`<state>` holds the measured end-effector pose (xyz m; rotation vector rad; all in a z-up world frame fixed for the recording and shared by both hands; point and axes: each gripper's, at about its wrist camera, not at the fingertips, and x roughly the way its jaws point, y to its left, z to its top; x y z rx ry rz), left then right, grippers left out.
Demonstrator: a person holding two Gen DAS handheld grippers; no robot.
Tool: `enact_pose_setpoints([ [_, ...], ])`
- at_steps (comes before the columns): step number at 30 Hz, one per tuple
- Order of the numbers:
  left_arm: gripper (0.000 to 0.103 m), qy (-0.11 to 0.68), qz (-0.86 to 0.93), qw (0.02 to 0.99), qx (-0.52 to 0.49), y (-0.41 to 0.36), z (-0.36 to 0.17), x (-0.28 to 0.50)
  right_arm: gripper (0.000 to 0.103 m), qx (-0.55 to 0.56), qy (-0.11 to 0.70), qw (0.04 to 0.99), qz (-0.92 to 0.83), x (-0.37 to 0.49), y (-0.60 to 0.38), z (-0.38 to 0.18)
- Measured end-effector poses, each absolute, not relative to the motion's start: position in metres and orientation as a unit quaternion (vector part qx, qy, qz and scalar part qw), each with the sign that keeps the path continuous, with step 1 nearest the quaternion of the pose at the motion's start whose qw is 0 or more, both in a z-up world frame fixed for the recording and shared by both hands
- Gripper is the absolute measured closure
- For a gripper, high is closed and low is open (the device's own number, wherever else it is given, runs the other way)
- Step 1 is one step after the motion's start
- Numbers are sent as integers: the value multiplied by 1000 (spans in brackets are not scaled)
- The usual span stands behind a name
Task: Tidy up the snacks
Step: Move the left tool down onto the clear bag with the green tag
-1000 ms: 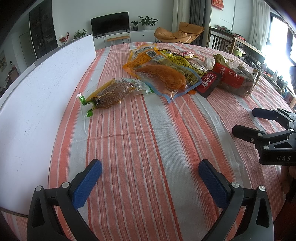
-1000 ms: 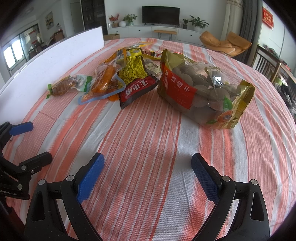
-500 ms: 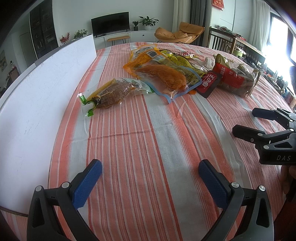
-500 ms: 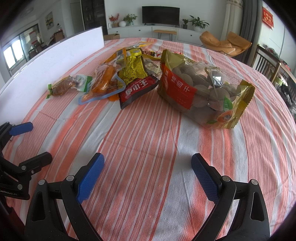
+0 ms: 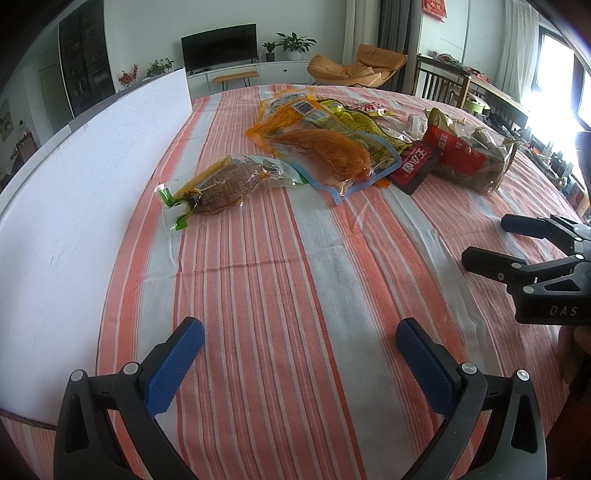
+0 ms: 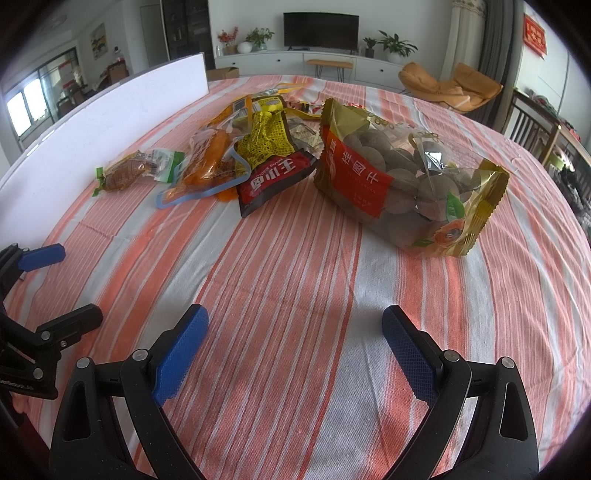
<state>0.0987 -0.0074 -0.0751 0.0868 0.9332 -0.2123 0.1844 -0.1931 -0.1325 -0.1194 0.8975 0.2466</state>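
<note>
Striped-cloth bench [image 5: 295, 280], snack packets [image 5: 332, 155] heaped at far side, nothing shifted over the last second: left gripper [image 5: 299, 354] and right gripper [image 6: 295, 345] both wide open, empty, near edge—sorting not begun.

Pile's rear packets [image 5: 365, 109] overlapped — labels unreadable.

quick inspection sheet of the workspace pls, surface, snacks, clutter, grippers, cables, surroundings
surface: striped tablecloth, near part bare
job's things: big clear bag of round snacks; dark red packet; yellow packet; orange pouch; brown pouch, apart from the pile
clutter: white board along the left edge
grippers: left gripper and right gripper open, empty
cables: nothing seen
surroundings: TV, plants, orange lounge chair
</note>
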Motion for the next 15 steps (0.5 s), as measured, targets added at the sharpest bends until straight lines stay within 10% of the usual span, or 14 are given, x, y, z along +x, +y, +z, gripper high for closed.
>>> enact_pose_setpoints([
  [15,2,533,-125,835,59,2,-42,257,6,-56,432,892,117,187,-188,-132],
])
